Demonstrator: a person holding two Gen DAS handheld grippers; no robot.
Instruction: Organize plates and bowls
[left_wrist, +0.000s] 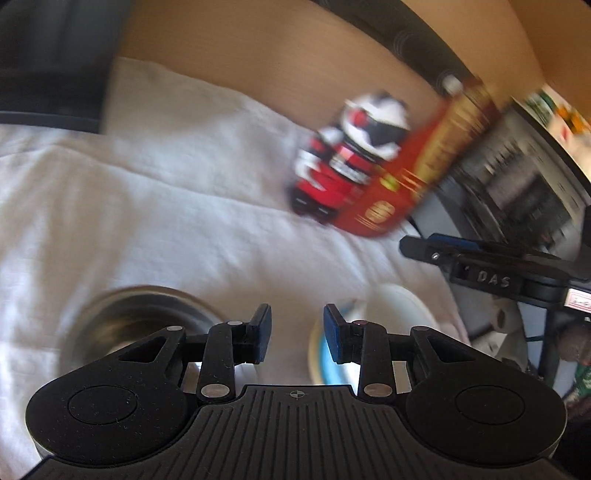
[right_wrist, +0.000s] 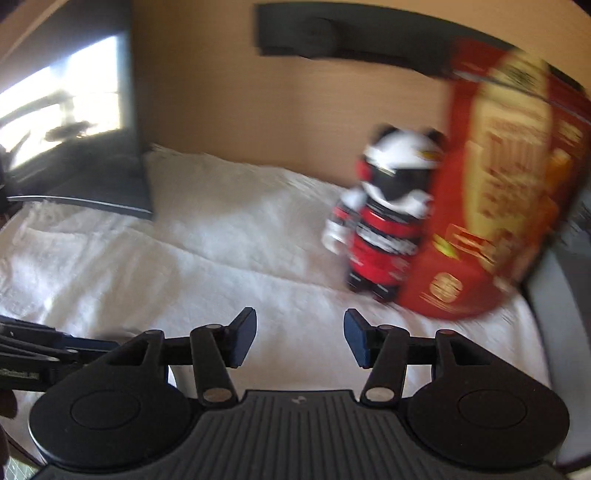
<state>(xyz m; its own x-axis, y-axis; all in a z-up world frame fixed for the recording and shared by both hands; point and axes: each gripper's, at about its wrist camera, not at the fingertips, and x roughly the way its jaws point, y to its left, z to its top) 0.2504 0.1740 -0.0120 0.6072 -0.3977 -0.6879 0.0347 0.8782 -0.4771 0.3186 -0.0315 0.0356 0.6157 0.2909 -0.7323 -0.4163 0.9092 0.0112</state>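
Note:
In the left wrist view a shiny metal bowl (left_wrist: 136, 317) sits on the white cloth (left_wrist: 166, 206), just left of my left gripper (left_wrist: 297, 332). To the gripper's right lies a white bowl (left_wrist: 399, 306) with a cream and blue rimmed dish (left_wrist: 320, 356) at its near side, both partly hidden by the finger. The left gripper is open, with only cloth between its blue pads. The right gripper (left_wrist: 417, 249) shows side-on further right. In the right wrist view my right gripper (right_wrist: 300, 336) is open over bare cloth (right_wrist: 221, 240). The left gripper (right_wrist: 99, 345) juts in from the left.
A red, black and white toy figure (right_wrist: 384, 221) stands at the back right beside a tall red box (right_wrist: 498, 184). A dark screen (right_wrist: 74, 147) rests at the back left. A wooden wall (right_wrist: 258, 110) runs behind. Shelving (left_wrist: 517, 192) lies beyond the cloth's right edge.

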